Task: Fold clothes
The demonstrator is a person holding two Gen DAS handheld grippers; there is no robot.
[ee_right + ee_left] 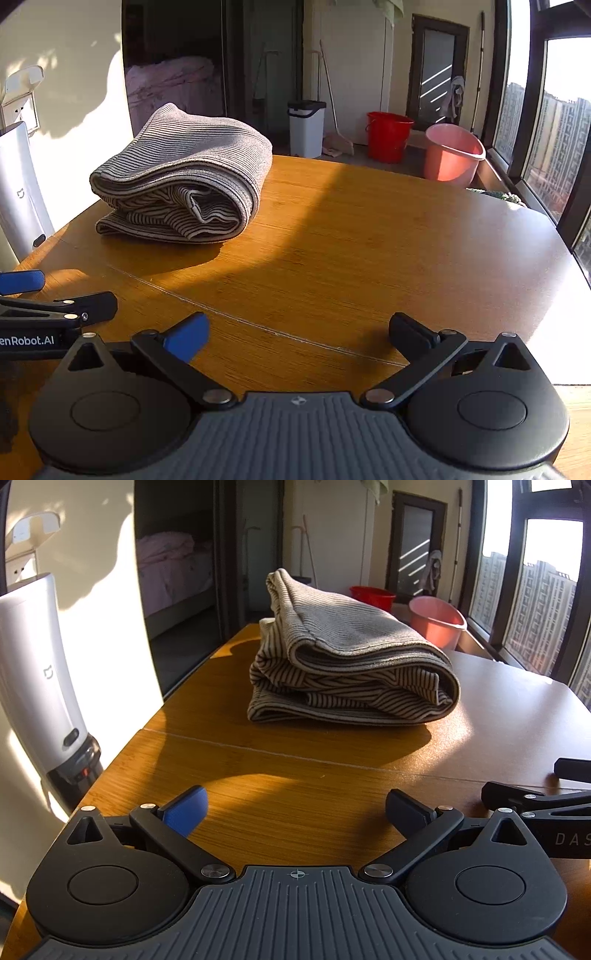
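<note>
A grey and beige striped garment (347, 657) lies folded in a thick bundle on the wooden table (295, 782). In the right wrist view it (184, 181) sits at the far left of the table (369, 240). My left gripper (297, 810) is open and empty, low over the near table edge, well short of the bundle. My right gripper (299, 334) is open and empty, to the right of the left one and apart from the garment. Part of the right gripper shows at the right edge of the left wrist view (546, 805); part of the left gripper shows at the left edge of the right wrist view (55, 310).
A white appliance (37, 686) stands beside the table's left edge. Beyond the table stand a pink bucket (452, 153), a red bucket (388, 134) and a white bin (306, 127). Windows (554, 129) run along the right. A seam (258, 325) crosses the tabletop.
</note>
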